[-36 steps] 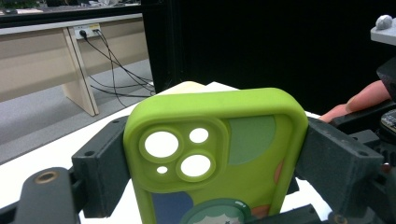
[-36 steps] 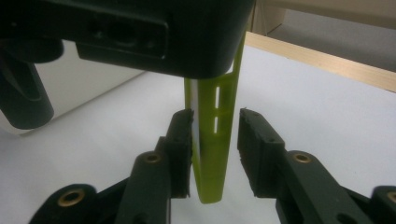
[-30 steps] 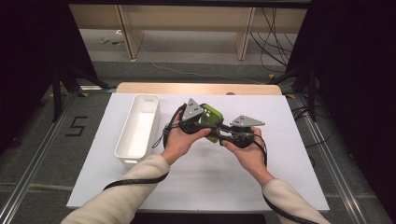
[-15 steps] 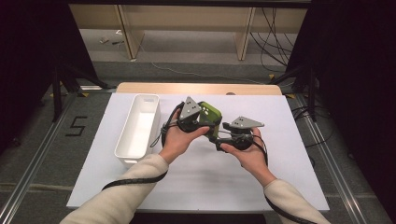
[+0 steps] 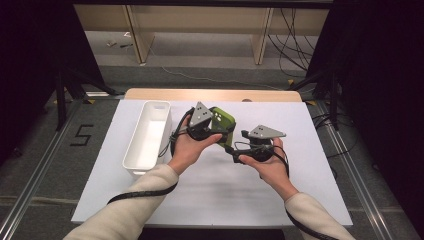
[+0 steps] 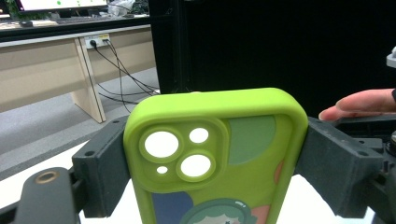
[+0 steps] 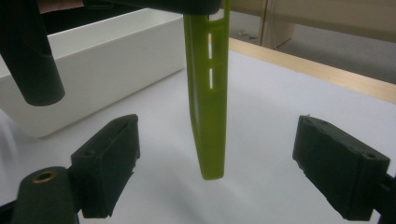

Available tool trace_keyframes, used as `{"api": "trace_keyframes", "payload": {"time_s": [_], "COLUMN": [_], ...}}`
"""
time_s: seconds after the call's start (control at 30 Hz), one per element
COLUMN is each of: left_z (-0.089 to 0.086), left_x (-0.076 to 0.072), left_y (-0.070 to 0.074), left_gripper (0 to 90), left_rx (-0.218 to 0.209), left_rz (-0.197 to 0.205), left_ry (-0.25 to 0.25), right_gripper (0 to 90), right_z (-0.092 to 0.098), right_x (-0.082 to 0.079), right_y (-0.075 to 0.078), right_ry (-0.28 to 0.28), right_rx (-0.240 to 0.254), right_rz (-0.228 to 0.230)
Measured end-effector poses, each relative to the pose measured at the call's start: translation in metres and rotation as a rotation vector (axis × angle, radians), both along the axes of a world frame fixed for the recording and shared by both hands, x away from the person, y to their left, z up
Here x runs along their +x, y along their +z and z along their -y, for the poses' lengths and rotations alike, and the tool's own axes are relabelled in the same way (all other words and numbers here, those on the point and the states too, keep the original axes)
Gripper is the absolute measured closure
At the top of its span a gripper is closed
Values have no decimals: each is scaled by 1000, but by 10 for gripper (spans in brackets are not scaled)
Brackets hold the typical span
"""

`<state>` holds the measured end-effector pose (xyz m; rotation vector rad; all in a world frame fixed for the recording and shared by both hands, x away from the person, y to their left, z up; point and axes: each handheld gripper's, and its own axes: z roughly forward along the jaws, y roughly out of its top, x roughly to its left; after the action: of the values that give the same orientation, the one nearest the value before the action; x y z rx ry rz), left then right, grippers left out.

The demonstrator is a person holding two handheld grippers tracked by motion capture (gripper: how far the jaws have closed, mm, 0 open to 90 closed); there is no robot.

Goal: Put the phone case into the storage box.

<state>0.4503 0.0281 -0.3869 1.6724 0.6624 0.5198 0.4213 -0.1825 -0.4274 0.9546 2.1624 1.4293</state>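
Phone case (image 6: 219,154), bright green with cartoon art on its back, sits clamped across its width between the jaws of the left hand-held gripper (image 5: 212,131), held up above the white surface (image 5: 310,130). In the left gripper view both black pads press flat against the case's long edges, with the camera cut-out facing the lens. The right hand-held gripper (image 5: 239,146) stands just beside it, its jaws having just been opening; in the right gripper view they stand wide apart with the case's thin edge (image 7: 208,93) hanging between them, touching neither pad. Each gripper is carried by a hand in a cream sleeve coming in from the bottom of the high view. Left of the grippers, a long white tray (image 5: 134,150) lies on the surface, near the left hand (image 5: 187,150).
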Motion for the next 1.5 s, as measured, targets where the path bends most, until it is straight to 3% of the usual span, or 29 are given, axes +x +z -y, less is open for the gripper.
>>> {"api": "trace_keyframes", "payload": {"time_s": [0.6, 1.5], "left_z": [-9, -26], "left_x": [-3, -5], "left_y": [12, 27], "left_gripper": [161, 162], "left_rx": [-3, 5], "left_rz": [10, 19], "left_ry": [30, 83], "right_gripper": [157, 158], "right_z": [23, 62], "right_x": [-18, -42], "right_y": [7, 4], "right_ry": [10, -29], "right_rx": [13, 11], "right_rz": [52, 67]}}
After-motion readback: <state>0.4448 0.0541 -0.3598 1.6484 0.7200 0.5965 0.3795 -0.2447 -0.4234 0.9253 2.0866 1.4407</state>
